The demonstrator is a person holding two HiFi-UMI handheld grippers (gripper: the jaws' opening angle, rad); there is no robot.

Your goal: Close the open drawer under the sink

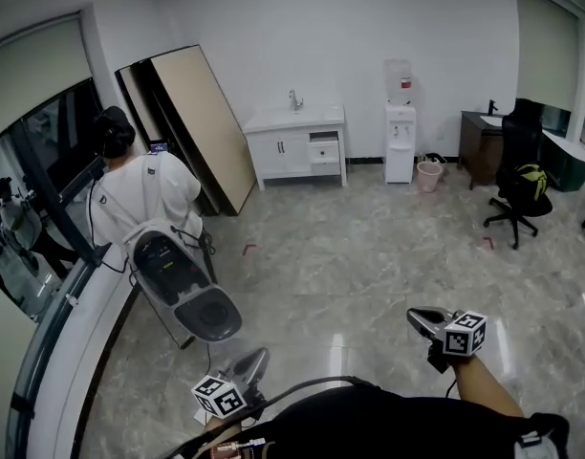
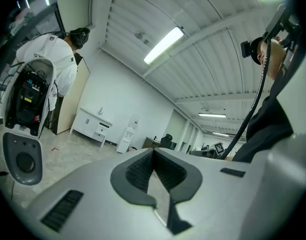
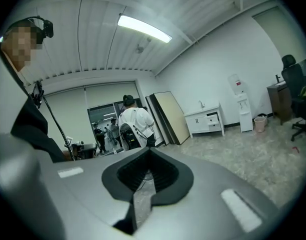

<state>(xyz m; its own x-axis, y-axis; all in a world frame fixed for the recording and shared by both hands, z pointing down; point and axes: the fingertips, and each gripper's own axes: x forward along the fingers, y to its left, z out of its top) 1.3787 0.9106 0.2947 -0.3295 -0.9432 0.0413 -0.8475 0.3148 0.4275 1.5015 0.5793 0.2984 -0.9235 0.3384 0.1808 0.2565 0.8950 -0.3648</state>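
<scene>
The small white drawer (image 1: 324, 151) is seen pulled out of the white sink cabinet (image 1: 283, 151) at the far wall, its front standing proud of the cabinet face. A wide stretch of grey marbled floor (image 1: 369, 247) lies open before it. Well back from it, the left gripper (image 1: 260, 356) and right gripper (image 1: 416, 315) are held with their jaws closed on nothing.

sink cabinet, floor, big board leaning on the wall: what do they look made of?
Sink cabinet: probably white painted or laminated board; flat satin fronts, small dark handles.
Floor: polished stone-look tile, with grey veining and glossy light reflections; whether it is real marble or ceramic cannot be told.
Leaning board: by the look a beige laminate-faced panel; smooth matte face, dark edge.
</scene>
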